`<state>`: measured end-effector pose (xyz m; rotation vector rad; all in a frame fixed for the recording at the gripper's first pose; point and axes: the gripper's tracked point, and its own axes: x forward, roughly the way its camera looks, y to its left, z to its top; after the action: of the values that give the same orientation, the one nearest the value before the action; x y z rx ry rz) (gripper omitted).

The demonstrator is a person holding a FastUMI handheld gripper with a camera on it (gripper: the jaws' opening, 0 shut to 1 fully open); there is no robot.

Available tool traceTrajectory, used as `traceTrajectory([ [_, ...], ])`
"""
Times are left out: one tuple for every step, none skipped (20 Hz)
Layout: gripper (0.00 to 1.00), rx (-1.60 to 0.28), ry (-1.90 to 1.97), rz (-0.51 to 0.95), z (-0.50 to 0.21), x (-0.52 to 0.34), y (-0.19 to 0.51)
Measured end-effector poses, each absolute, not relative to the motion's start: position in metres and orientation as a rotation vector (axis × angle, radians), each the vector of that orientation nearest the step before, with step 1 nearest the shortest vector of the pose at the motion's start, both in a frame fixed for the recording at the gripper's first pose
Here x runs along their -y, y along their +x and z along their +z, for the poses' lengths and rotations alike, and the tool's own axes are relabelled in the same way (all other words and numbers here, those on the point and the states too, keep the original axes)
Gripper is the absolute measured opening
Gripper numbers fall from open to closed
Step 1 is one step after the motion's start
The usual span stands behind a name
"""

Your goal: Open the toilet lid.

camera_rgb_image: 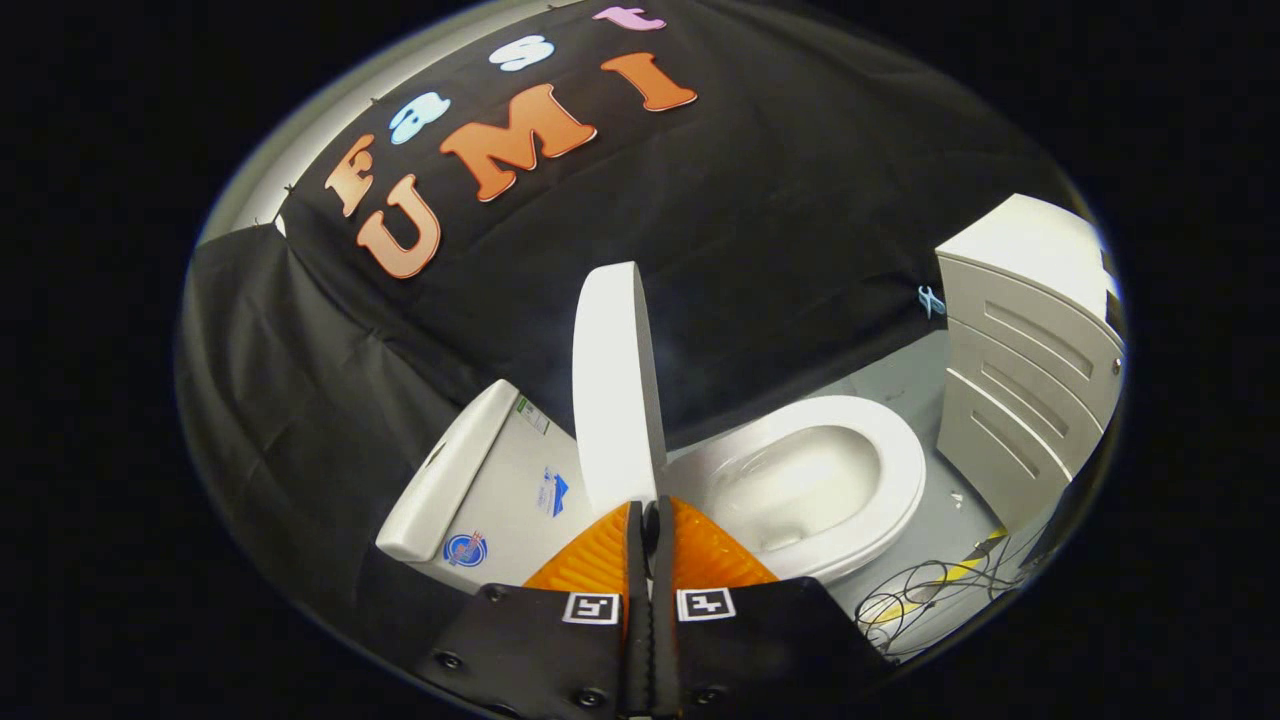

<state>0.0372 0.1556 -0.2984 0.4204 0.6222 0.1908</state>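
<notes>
Gripper view. Lid (615, 385) of the toilet stands raised, seen nearly edge-on at the centre of the frame, rising from just ahead of my fingertips toward the black cloth wall (800, 230). My gripper (650, 510) sits at lower centre with its two fingers pressed together, the gap between them a thin dark line; the lid's lower edge meets the tips, but I cannot tell whether any of it is pinched between them, so I read the tool as clenched on nothing. I judge the closed fingers serve here as a single blunt pusher, which suits tipping a hinged panel better than a grasp would. To the lower left of the lid lies the tank (470, 490), its top (445, 475) angled across the frame; the lid stands between tank and bowl, apparently short of leaning on the tank. To the right of the lid, the seat ring (900, 470) and open bowl (800, 480) are fully exposed, so the task looks nearly or wholly done. At right stands a white drawer cabinet (1030, 370) on the grey floor (900, 375); loose cables (930, 590) lie at lower right, well apart from my fingers.
</notes>
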Motion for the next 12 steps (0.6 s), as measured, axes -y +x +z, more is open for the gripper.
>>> traceTrajectory([
  [0.07, -0.618, 0.410, 0.199, -0.296, -0.163, 0.036],
  [0.08, -0.613, 0.395, 0.206, -0.294, -0.171, 0.035],
  [0.07, -0.605, 0.368, 0.211, -0.292, -0.179, 0.035],
  [0.07, -0.599, 0.337, 0.216, -0.289, -0.186, 0.034],
  [0.08, -0.590, 0.312, 0.216, -0.288, -0.193, 0.034],
  [0.07, -0.581, 0.292, 0.216, -0.286, -0.200, 0.034],
  [0.07, -0.574, 0.275, 0.217, -0.284, -0.206, 0.034],
  [0.07, -0.568, 0.262, 0.219, -0.283, -0.211, 0.033],
  [0.07, -0.564, 0.255, 0.224, -0.282, -0.217, 0.032],
  [0.08, -0.561, 0.245, 0.230, -0.281, -0.224, 0.032],
  [0.08, -0.553, 0.235, 0.230, -0.280, -0.229, 0.033],
  [0.07, -0.548, 0.219, 0.230, -0.280, -0.234, 0.032],
])
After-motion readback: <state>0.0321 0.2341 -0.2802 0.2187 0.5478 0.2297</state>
